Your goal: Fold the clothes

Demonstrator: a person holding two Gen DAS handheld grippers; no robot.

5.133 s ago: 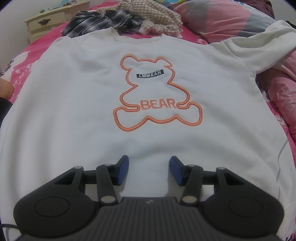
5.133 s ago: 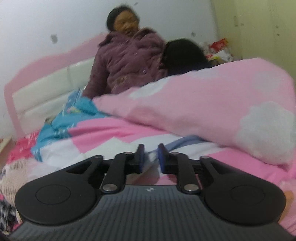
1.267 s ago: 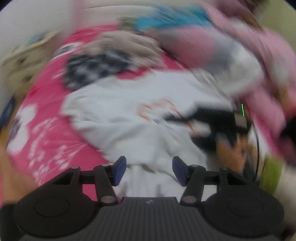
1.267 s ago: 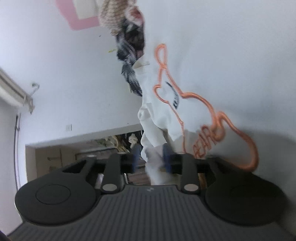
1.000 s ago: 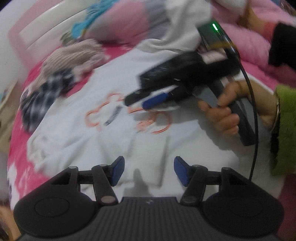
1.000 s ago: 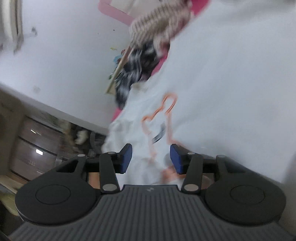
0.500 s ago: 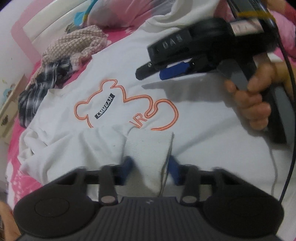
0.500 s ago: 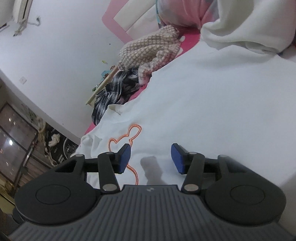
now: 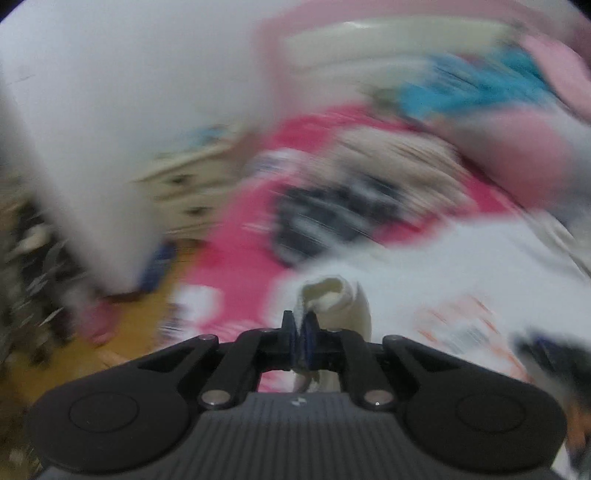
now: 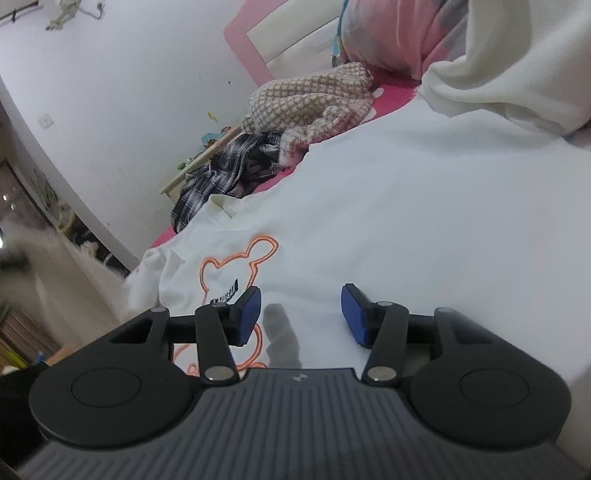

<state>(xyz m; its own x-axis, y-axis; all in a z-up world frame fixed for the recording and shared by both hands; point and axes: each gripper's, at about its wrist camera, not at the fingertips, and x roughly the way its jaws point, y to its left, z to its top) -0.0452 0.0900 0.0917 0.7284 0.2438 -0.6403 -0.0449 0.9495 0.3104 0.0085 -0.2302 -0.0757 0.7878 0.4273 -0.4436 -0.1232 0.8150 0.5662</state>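
Observation:
A white sweatshirt [image 10: 424, 229] with an orange bear outline [image 10: 240, 258] lies spread on the bed. The left wrist view is heavily blurred. In it my left gripper [image 9: 300, 332] is shut on the sweatshirt's ribbed cuff [image 9: 332, 295], which bunches up above the pads and hangs below them. The sweatshirt body [image 9: 461, 280] stretches away to the right. My right gripper [image 10: 301, 314] hovers low over the sweatshirt front, open, with nothing between its blue pads [image 10: 248, 314]. The other sleeve [image 10: 517, 85] is draped up over the pink quilt at upper right.
A checked beige garment [image 10: 314, 103] and a dark plaid shirt [image 10: 225, 170] lie heaped past the sweatshirt's collar. A pink quilt [image 10: 399, 33] and pink headboard [image 10: 251, 48] stand behind. A cream nightstand [image 9: 184, 192] and wooden floor [image 9: 122, 332] are left of the bed.
My left gripper closed on the cuff and swung it quickly up and to the left; the view is now blurred. My right gripper stays open and has edged closer over the bear print.

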